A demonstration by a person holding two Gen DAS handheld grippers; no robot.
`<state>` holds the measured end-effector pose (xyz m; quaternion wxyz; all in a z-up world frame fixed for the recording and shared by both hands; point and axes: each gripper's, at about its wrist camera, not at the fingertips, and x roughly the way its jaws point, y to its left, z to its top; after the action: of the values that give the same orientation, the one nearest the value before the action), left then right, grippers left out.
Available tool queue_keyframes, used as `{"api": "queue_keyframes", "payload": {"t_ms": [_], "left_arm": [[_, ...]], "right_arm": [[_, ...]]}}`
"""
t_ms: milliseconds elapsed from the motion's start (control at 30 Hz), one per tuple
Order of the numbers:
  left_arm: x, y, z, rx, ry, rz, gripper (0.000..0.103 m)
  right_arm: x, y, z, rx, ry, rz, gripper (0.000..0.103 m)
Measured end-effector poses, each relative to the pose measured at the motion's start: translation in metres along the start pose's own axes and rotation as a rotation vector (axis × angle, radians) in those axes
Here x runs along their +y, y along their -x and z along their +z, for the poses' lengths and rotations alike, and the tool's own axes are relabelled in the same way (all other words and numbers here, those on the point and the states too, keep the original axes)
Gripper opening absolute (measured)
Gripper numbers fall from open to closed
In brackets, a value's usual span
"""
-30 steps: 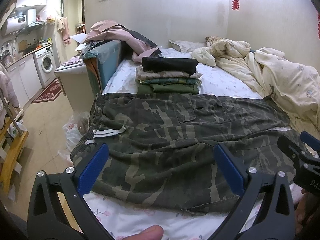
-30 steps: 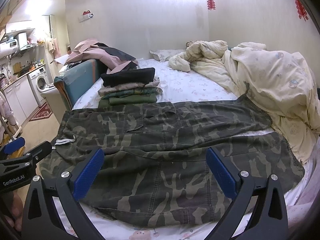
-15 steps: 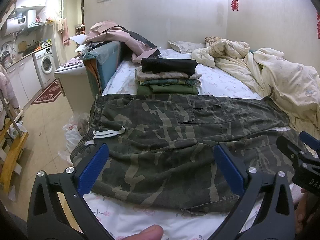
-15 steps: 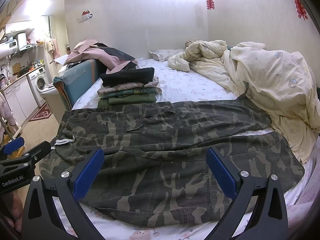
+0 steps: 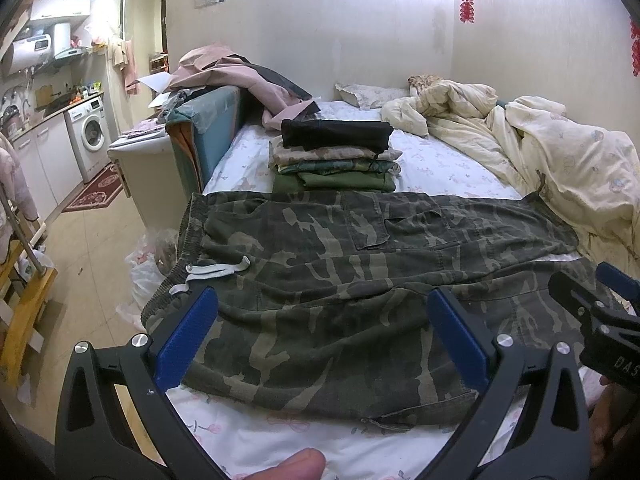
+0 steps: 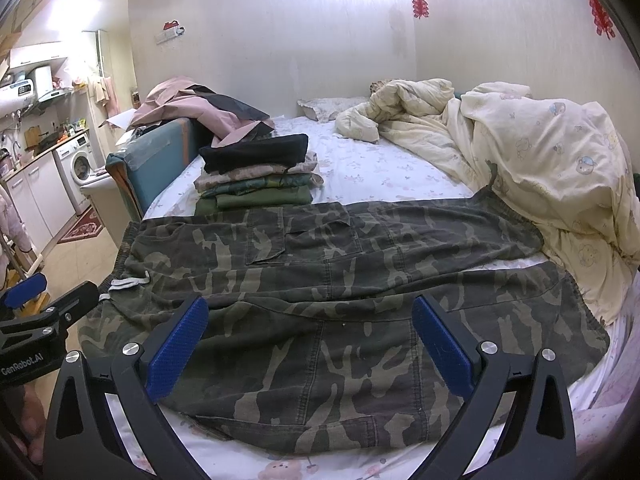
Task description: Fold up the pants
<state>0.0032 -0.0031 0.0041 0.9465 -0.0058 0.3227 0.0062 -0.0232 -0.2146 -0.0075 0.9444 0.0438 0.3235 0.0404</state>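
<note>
While both tools hover at the near edge of the bed [image 5: 436, 168], the camouflage pants [image 5: 360, 280] lie spread flat across the floral sheet, waistband hanging toward the left side, legs running off to the right. Over on the left, a washing machine [image 5: 93, 136] sits in the kitchen corner. The white drawstring [image 5: 216, 270] rests near the waistband. The left gripper [image 5: 322, 340] hangs over the near leg, its 2 blue fingers spread wide, pinching nothing. Just behind the pants, a stack of folded clothes [image 5: 336, 156] stands on the sheet, black piece on top. The right gripper [image 6: 308, 344] is likewise splayed apart above the fabric, empty. Far right, a cream duvet [image 6: 540, 152] is heaped up, touching the pant cuffs.
</note>
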Motion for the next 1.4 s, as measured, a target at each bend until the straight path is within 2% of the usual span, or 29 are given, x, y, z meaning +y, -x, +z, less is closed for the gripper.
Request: {"api": "queue_keyframes", "payload": {"t_ms": [1400], "left_arm": [[-0.0005, 0.0026, 0.0003, -0.003, 0.001, 0.000, 0.103]], "right_arm": [[-0.0033, 0.0015, 0.0014, -0.001, -0.003, -0.005, 0.103]]}}
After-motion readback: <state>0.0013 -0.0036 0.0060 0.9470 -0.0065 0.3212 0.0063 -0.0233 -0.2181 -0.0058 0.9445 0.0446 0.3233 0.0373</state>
